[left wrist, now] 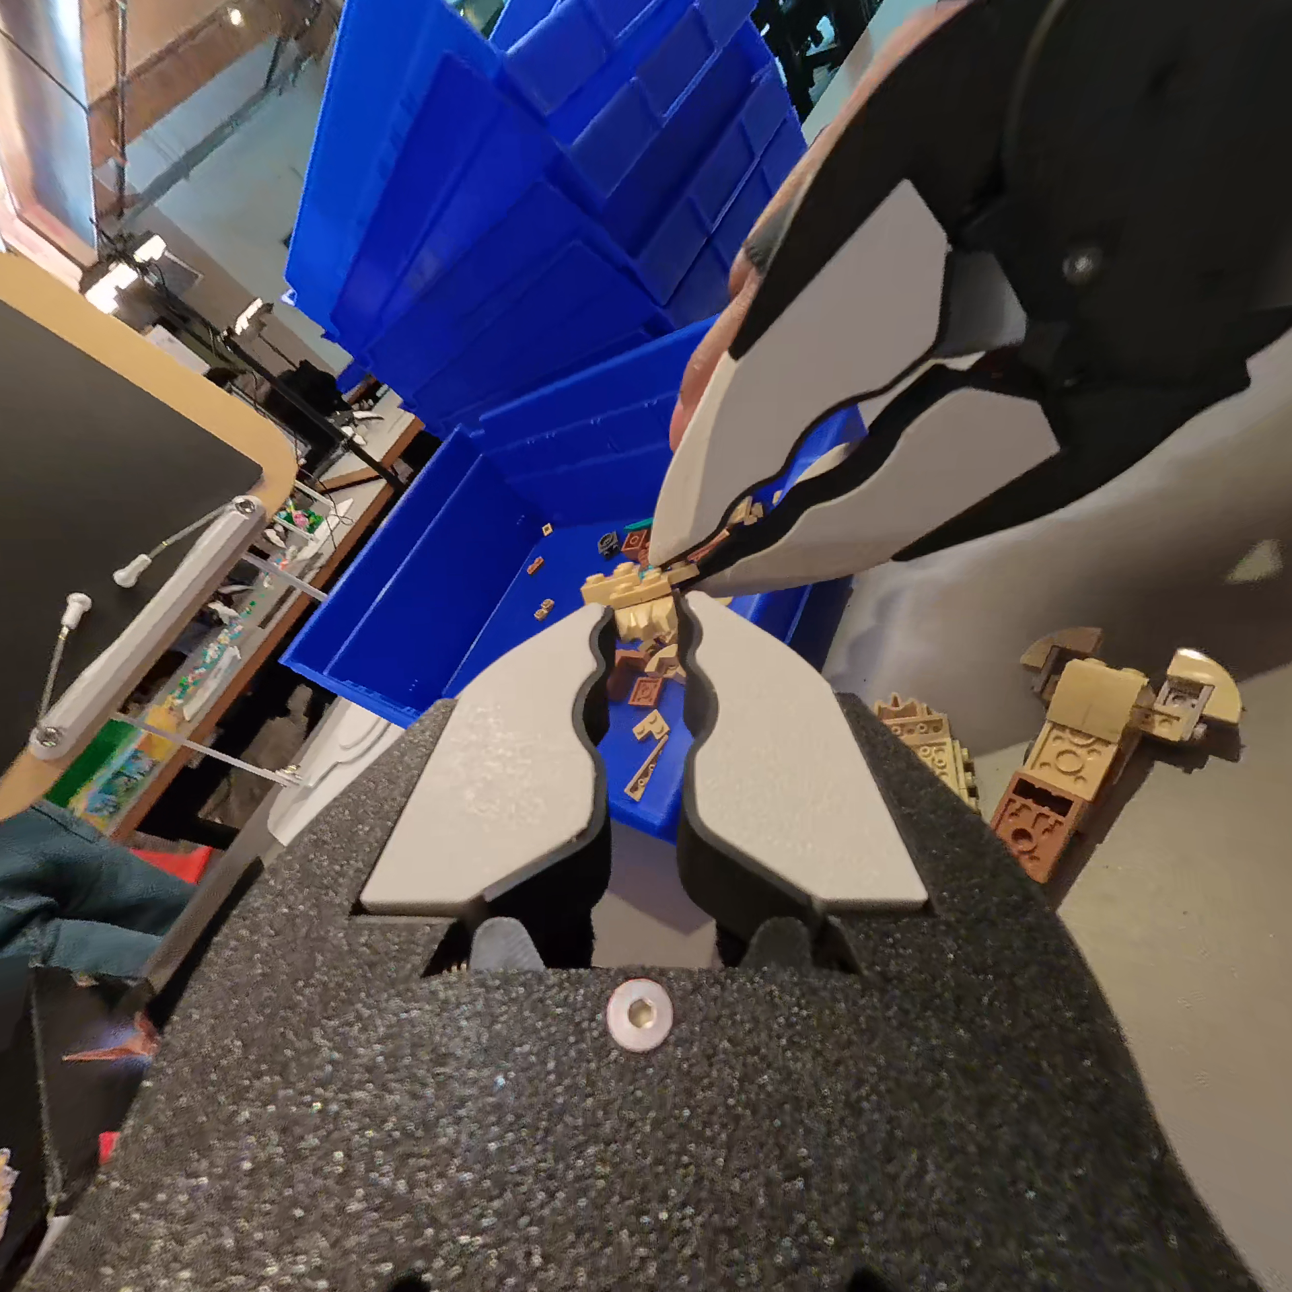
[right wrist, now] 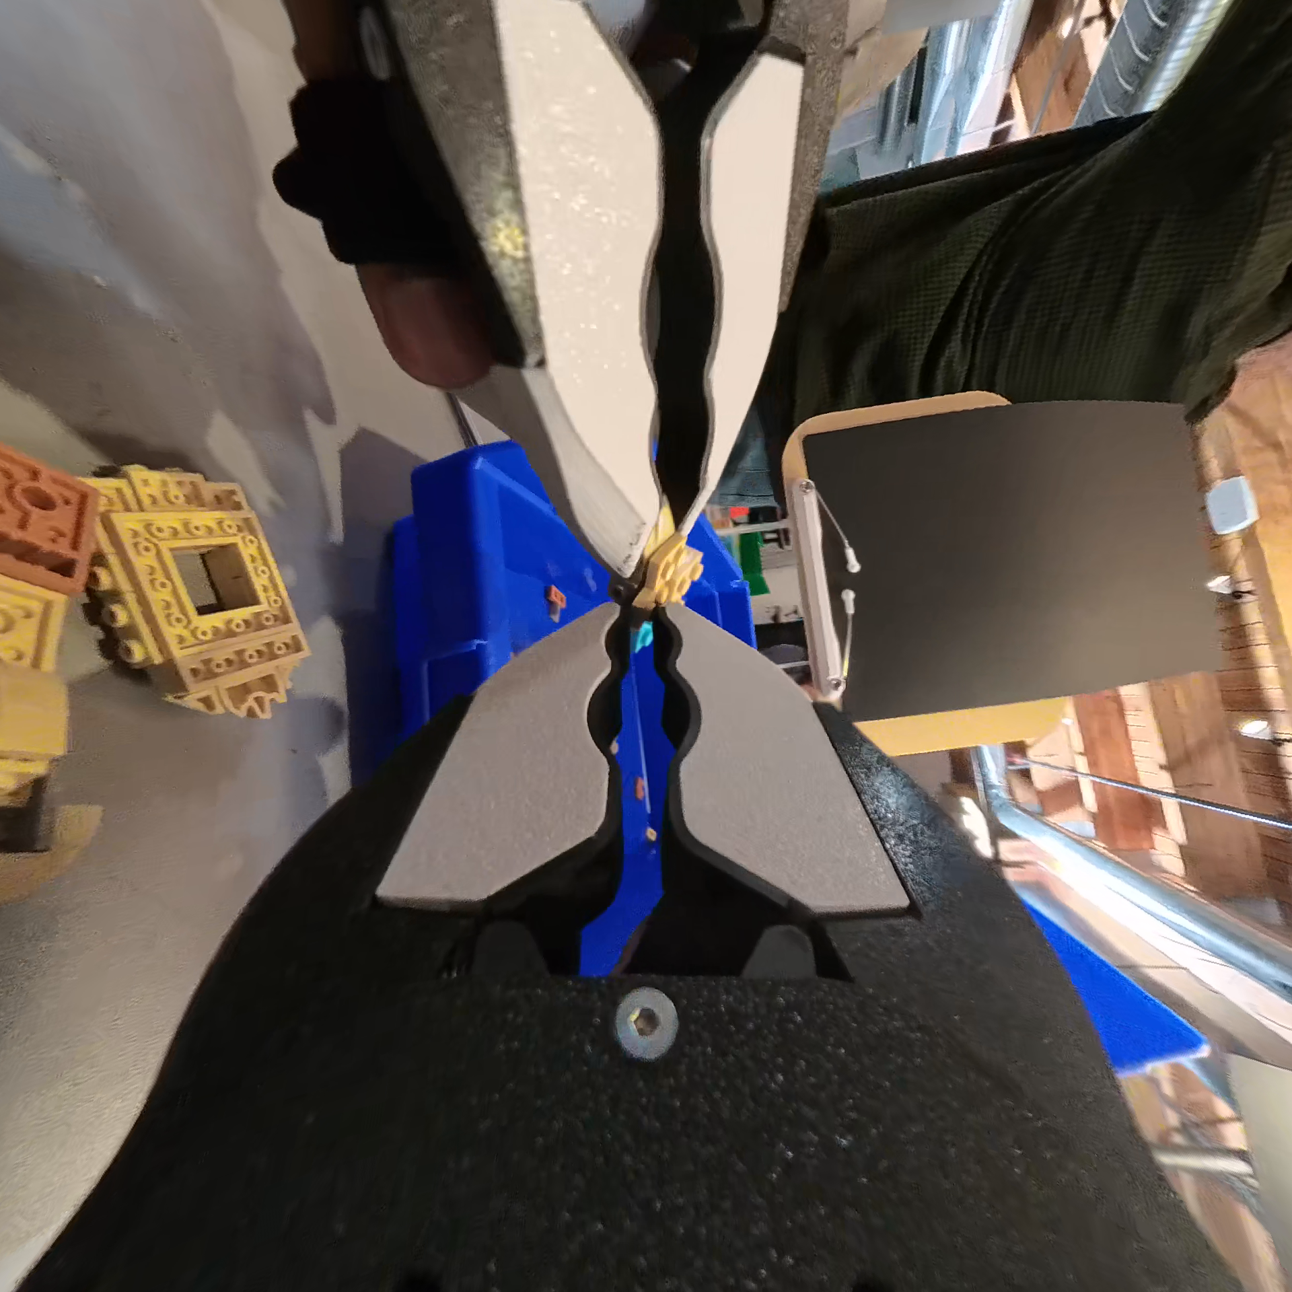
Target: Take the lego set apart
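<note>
The left hand-held gripper (left wrist: 647,612) has its two grey fingers (left wrist: 531,699) closed to a narrow gap on a small tan brick assembly (left wrist: 640,601), both tips pressing the ribbed lower part of it from either side. The assembly sticks out past the fingertips, so its studded plate lies straight ahead along the fingers' line, with the plate's long axis running across that line.

The right hand-held gripper (right wrist: 640,608) comes in from the opposite side, nearly nose to nose with the left one. Its fingers are almost together and pinch the far edge of that same tan plate, and something small and dark with a turquoise bit (right wrist: 642,635) sits between its tips just behind the plate. Whether that turquoise bit is part of the assembly or a separate piece I cannot tell. Both tools touch the assembly, so neither is nearer; the left grips the body, the right only the plate's rim.

All this hangs above an open blue bin (left wrist: 391,601) that stands on the grey table (left wrist: 1153,979). Loose brown and tan bricks (left wrist: 643,692) lie on the bin's floor directly below the held piece. To the right of the bin, on the table, rest larger tan and brown brick builds (left wrist: 1070,741), well apart from both tools. More blue bins (left wrist: 531,210) are stacked behind.
</note>
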Motion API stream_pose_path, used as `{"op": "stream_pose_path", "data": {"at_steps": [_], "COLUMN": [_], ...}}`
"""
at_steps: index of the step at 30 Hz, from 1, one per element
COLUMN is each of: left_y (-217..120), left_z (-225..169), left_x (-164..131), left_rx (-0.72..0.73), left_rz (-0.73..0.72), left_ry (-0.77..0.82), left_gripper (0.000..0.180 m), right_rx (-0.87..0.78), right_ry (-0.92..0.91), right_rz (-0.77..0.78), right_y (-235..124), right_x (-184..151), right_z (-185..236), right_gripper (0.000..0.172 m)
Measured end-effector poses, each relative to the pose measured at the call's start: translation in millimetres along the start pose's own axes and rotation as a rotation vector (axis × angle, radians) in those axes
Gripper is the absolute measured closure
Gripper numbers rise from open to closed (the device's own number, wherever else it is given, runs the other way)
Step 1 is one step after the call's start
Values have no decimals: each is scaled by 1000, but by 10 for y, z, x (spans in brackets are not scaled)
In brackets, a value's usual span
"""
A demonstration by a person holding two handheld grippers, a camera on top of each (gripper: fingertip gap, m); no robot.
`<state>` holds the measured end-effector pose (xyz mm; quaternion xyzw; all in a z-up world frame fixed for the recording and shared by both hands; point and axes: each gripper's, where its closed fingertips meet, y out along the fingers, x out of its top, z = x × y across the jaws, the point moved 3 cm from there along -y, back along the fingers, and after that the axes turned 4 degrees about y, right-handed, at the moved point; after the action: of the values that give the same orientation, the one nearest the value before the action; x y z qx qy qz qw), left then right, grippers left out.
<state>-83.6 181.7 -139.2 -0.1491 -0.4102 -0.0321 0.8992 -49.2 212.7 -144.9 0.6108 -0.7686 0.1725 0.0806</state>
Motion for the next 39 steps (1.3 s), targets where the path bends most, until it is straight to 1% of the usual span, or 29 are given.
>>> {"op": "stream_pose_path", "data": {"at_steps": [9, 17, 19, 21, 26, 32, 39], "left_y": [20, 32, 40, 51, 67, 47, 17], "left_z": [-73, -77, -80, -84, -49, 0, 74], "left_x": [1, 11, 12, 5, -23, -7, 23], "left_rx": [14, 25, 31, 28, 22, 9, 17], "left_rz": [17, 1, -2, 2, -8, -37, -69], "left_ry": [168, 183, 188, 182, 57, -70, -187], "left_gripper": [164, 164, 164, 164, 164, 163, 158], "right_rx": [149, 223, 231, 222, 147, 90, 37], "right_ry": [185, 351, 363, 338, 255, 244, 241], "right_rz": [-44, -77, -82, -73, -31, -17, -8], "right_y": [-31, -24, -23, -20, 9, 6, 0], "right_x": [-48, -79, -90, -101, -97, -64, -44], "right_z": [45, 49, 50, 62, 54, 1, -46], "right_gripper": [166, 166, 166, 166, 166, 166, 166]}}
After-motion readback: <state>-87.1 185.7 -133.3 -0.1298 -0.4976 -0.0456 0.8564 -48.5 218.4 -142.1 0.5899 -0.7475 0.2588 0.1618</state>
